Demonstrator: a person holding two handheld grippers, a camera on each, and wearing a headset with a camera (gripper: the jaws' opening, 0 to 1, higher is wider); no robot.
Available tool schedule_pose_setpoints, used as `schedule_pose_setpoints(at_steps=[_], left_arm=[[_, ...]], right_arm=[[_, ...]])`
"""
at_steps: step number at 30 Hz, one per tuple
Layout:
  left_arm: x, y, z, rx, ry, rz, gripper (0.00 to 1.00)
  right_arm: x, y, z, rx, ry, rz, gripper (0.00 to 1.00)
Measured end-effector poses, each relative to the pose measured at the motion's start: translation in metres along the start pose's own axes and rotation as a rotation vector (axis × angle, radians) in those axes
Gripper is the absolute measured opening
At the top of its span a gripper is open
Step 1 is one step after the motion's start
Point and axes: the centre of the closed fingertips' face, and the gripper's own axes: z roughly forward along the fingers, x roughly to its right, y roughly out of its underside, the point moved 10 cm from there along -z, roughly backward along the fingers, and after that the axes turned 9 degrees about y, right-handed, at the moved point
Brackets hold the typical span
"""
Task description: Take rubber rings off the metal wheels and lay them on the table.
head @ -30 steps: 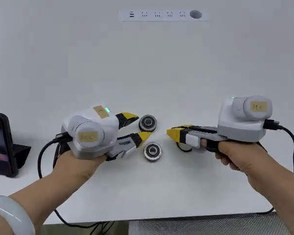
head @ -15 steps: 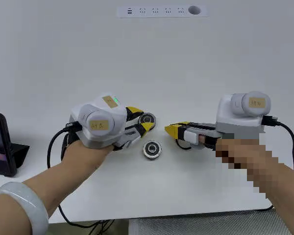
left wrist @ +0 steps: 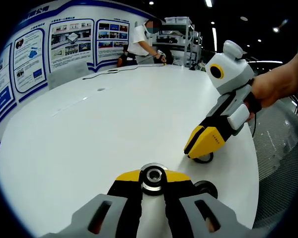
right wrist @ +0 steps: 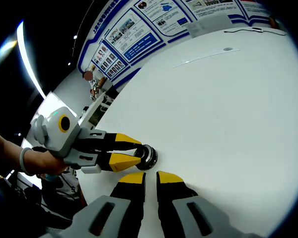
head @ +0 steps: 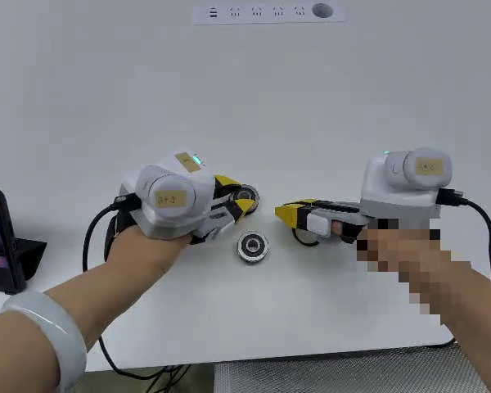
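The left gripper (head: 236, 195) pinches a metal wheel (head: 248, 195) between its yellow-tipped jaws, close to the white tabletop (head: 327, 123). A second wheel (head: 252, 246) lies flat just beside it. The right gripper (head: 286, 214) points toward them, its jaws pressed almost together with nothing between. A black rubber ring (head: 305, 238) lies on the tabletop under its tips.

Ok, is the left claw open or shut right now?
Shut on the metal wheel: the left claw has its yellow tips against both sides.
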Motion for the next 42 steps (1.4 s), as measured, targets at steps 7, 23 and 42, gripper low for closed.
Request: schedule_pose_setpoints(at_steps=[7,23,42], left_arm=[[0.001,0.001,0.001,-0.011,0.012,0.032,0.14],[-0.001,0.003,0.001,0.000,0.011,0.029,0.14],[0.000,0.004,0.001,0.014,0.009,0.024,0.13]], right_arm=[[-0.001,-0.001,0.003,0.010,-0.008,0.034,0.10],[-0.005,-0.009,0.016,0.015,-0.031,0.062,0.11],[-0.002,-0.016,0.036,-0.018,-0.080,0.098,0.17]])
